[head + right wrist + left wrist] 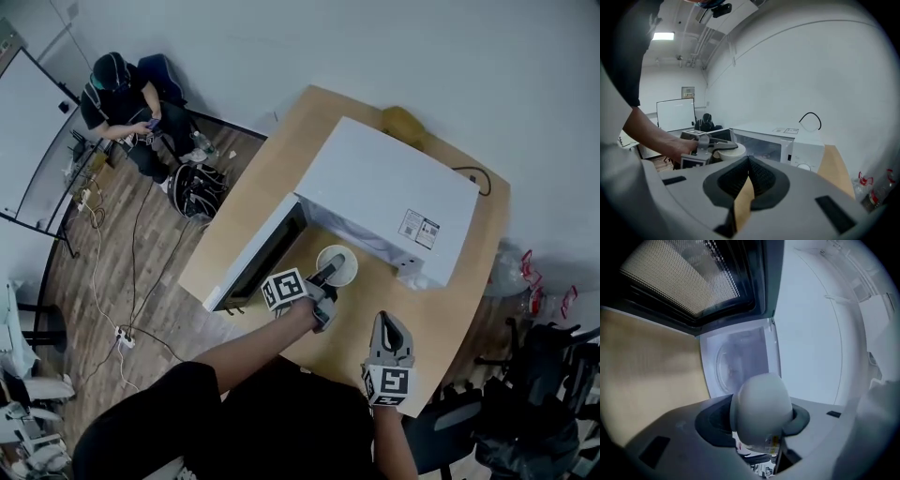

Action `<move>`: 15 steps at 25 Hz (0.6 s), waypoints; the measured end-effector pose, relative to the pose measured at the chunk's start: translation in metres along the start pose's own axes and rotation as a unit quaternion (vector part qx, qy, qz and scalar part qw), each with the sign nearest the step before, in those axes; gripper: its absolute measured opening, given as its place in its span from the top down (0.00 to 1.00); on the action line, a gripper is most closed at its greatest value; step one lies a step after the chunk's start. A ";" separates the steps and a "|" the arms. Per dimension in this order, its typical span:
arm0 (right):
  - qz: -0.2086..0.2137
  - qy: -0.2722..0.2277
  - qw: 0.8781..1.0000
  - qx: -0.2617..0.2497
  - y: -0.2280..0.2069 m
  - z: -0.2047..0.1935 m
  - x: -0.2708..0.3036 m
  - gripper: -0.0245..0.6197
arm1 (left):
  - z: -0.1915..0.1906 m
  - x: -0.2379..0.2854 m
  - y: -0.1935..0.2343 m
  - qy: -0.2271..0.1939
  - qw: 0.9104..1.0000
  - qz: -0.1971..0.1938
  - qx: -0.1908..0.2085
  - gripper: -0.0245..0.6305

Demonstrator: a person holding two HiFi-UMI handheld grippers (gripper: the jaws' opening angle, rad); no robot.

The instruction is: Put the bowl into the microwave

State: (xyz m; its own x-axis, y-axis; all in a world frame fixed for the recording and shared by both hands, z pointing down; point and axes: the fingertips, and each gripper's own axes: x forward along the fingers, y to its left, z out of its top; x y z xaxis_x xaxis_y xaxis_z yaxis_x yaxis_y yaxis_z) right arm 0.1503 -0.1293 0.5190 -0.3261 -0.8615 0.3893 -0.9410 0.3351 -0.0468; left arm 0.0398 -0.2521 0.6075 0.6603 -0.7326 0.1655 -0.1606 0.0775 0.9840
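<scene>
A white microwave (389,192) stands on the wooden table (441,314) with its door (258,255) swung open to the left. My left gripper (330,272) is shut on the rim of a white bowl (337,265), holding it just in front of the open cavity. In the left gripper view the bowl (761,411) sits between the jaws, with the cavity and its glass turntable (738,363) right behind it. My right gripper (389,323) hovers over the table's near right, jaws closed and holding nothing. The right gripper view shows the bowl (729,152) beside the microwave (787,140).
A brown object (403,122) and a black cable (473,175) lie behind the microwave. A person (117,94) sits at the far left near a black bag (195,190), with cables on the floor. A whiteboard (28,131) stands left; a chair (544,375) is at right.
</scene>
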 end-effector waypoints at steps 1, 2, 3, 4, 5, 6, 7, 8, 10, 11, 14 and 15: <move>0.006 0.003 1.000 -0.004 0.001 -0.002 0.002 0.87 | 0.002 0.010 0.002 0.002 1.000 0.002 0.004 0.65; 0.010 0.004 1.000 -0.007 0.000 -0.003 0.003 0.87 | 0.005 0.020 0.005 0.003 1.000 0.004 0.007 0.65; 0.012 0.004 1.000 -0.008 -0.002 -0.004 0.003 0.87 | 0.008 0.029 0.007 0.002 1.000 0.005 0.008 0.65; 0.012 0.004 1.000 -0.008 -0.006 -0.004 0.004 0.87 | 0.010 0.038 0.010 0.000 1.000 0.006 0.005 0.65; 0.011 0.004 1.000 -0.009 -0.010 -0.005 0.004 0.87 | 0.012 0.046 0.014 -0.003 1.000 0.008 0.002 0.65; 0.010 0.005 1.000 -0.011 -0.015 -0.006 0.004 0.87 | 0.015 0.054 0.017 -0.005 1.000 0.011 -0.001 0.65; 0.009 0.007 1.000 -0.014 -0.020 -0.006 0.005 0.87 | 0.017 0.061 0.021 -0.007 1.000 0.014 -0.002 0.65; 0.010 0.009 1.000 -0.019 -0.023 -0.007 0.005 0.87 | 0.020 0.068 0.025 -0.008 1.000 0.018 -0.002 0.65; 0.012 0.013 0.999 -0.029 -0.028 -0.011 0.005 0.87 | 0.025 0.078 0.034 -0.010 1.000 0.027 -0.002 0.65; 0.010 0.016 0.999 -0.031 -0.031 -0.013 0.005 0.87 | 0.027 0.083 0.038 -0.008 0.999 0.033 -0.001 0.65; -0.013 0.027 0.999 -0.023 -0.045 -0.018 0.002 0.87 | 0.031 0.101 0.049 0.014 0.998 0.054 0.016 0.65; -0.021 0.028 0.999 -0.017 -0.049 -0.020 0.000 0.87 | 0.033 0.106 0.051 0.020 0.998 0.058 0.022 0.65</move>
State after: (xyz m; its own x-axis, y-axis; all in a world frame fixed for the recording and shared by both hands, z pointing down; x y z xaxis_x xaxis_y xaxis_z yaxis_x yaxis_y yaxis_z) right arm 0.1980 -0.1381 0.5393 -0.2790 -0.8526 0.4419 -0.9502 0.3116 0.0014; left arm 0.0773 -0.3478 0.6730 0.6643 -0.6924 0.2817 -0.2697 0.1295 0.9542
